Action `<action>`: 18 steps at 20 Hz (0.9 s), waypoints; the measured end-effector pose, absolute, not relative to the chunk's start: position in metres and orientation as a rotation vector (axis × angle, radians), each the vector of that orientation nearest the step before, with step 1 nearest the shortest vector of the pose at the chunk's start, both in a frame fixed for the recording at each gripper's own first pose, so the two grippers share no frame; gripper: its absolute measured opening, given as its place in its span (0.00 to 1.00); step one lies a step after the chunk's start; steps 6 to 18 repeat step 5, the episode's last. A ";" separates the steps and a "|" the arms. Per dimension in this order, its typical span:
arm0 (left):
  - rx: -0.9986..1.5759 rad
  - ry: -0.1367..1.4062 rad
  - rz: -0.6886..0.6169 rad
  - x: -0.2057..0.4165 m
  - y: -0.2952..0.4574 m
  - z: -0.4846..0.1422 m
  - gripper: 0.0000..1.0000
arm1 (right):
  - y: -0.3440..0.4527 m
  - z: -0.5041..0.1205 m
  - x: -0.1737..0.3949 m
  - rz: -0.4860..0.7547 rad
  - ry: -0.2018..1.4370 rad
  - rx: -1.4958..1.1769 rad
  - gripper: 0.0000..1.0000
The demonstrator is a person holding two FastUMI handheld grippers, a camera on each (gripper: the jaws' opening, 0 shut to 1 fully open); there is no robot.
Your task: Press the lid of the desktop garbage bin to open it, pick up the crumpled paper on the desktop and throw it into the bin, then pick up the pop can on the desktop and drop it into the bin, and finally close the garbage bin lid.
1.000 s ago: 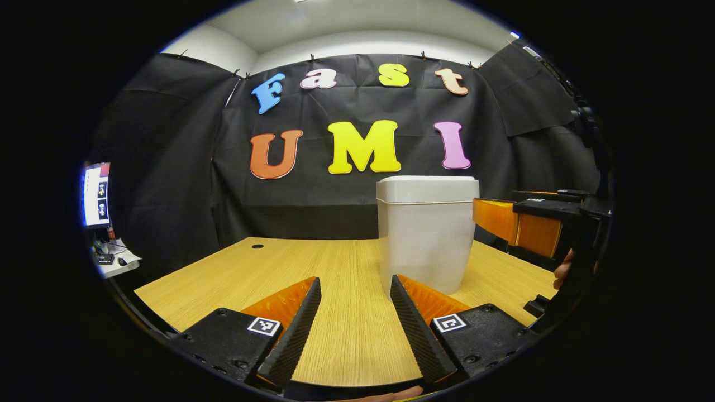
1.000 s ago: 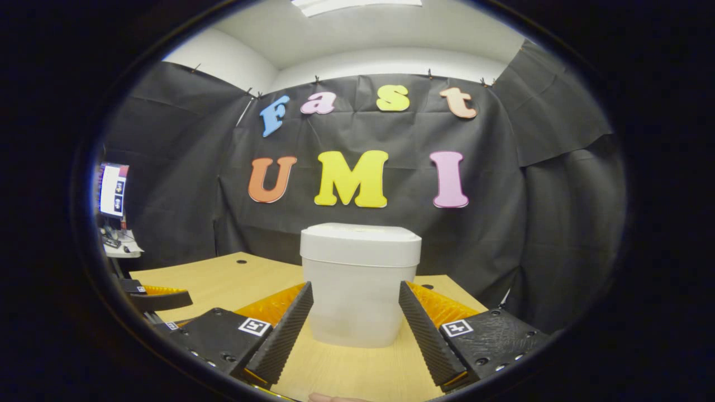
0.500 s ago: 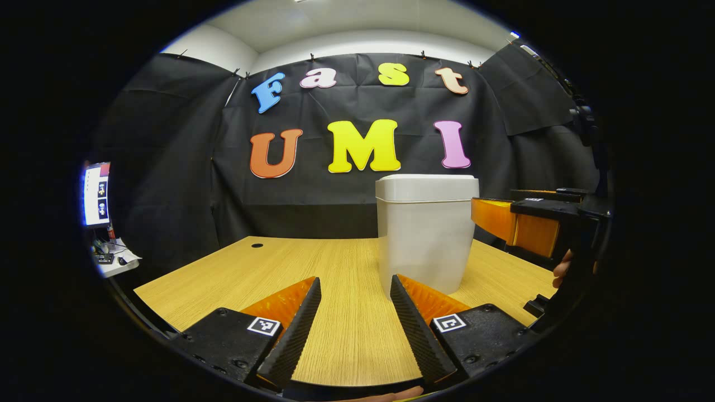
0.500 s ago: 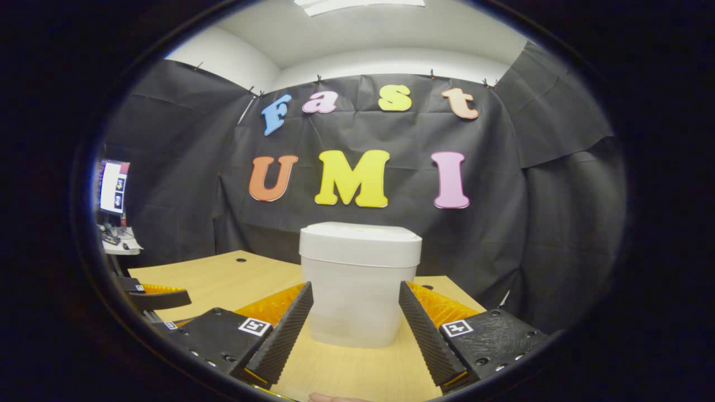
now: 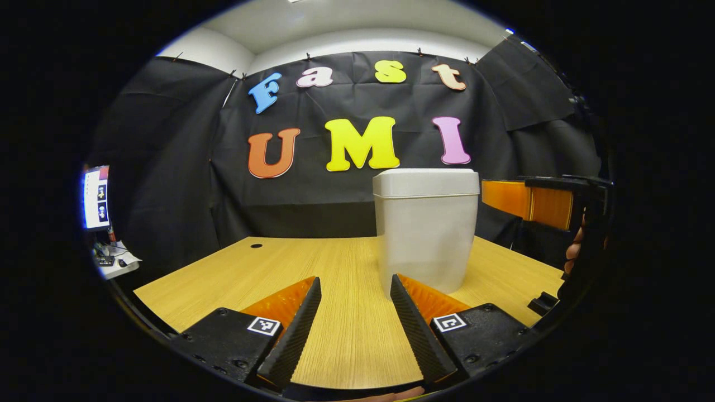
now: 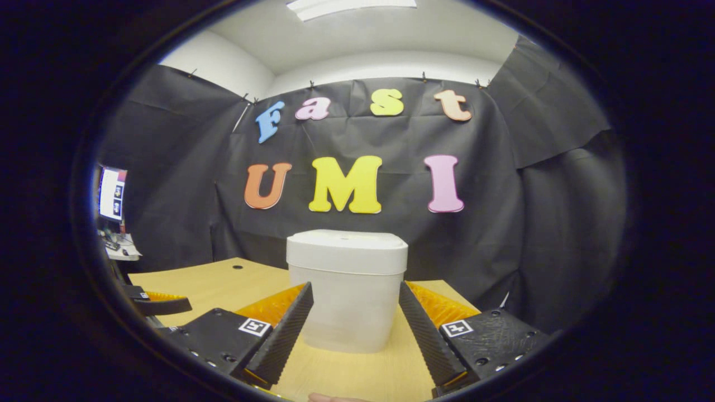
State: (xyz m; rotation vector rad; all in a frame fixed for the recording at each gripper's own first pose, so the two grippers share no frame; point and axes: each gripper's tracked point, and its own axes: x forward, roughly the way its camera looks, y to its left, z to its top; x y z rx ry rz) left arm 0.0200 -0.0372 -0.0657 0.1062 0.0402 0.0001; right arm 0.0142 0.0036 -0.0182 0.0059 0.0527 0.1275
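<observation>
Bin (image 6: pixel 346 290) stands upright on the wooden desk (image 5: pixel 251 273), toward its far side, near the black cloth wall. Lid (image 6: pixel 347 251) down flat, closed.

Right gripper (image 6: pixel 355 318) held above the desk, facing the bin, fingers spread wide, holding nothing; it sits about level with the lid in the left gripper view (image 5: pixel 528 201).

Left gripper (image 5: pixel 355 318) low over the desk, bin ahead and to its right, fingers wide apart, empty.

Crumpled paper, pop can: not spotted on the desk here.

Judged step: either the opening press, lid untouched, or the task's end. If the former, the next move calls for one gripper above the lid, then a push straight down.
</observation>
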 end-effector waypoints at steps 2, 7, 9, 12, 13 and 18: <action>0.131 0.034 0.020 0.020 -0.031 -0.060 0.84 | -0.004 -0.015 0.015 0.108 0.048 0.006 0.95; 0.137 0.027 0.031 0.018 -0.023 -0.059 0.84 | -0.002 -0.013 0.014 0.099 0.037 0.025 0.95; 0.137 0.027 0.031 0.018 -0.023 -0.059 0.84 | -0.002 -0.013 0.014 0.099 0.037 0.025 0.95; 0.137 0.027 0.031 0.018 -0.023 -0.059 0.84 | -0.002 -0.013 0.014 0.099 0.037 0.025 0.95; 0.137 0.027 0.031 0.018 -0.023 -0.059 0.84 | -0.002 -0.013 0.014 0.099 0.037 0.025 0.95; 0.137 0.027 0.031 0.018 -0.023 -0.059 0.84 | -0.002 -0.013 0.014 0.099 0.037 0.025 0.95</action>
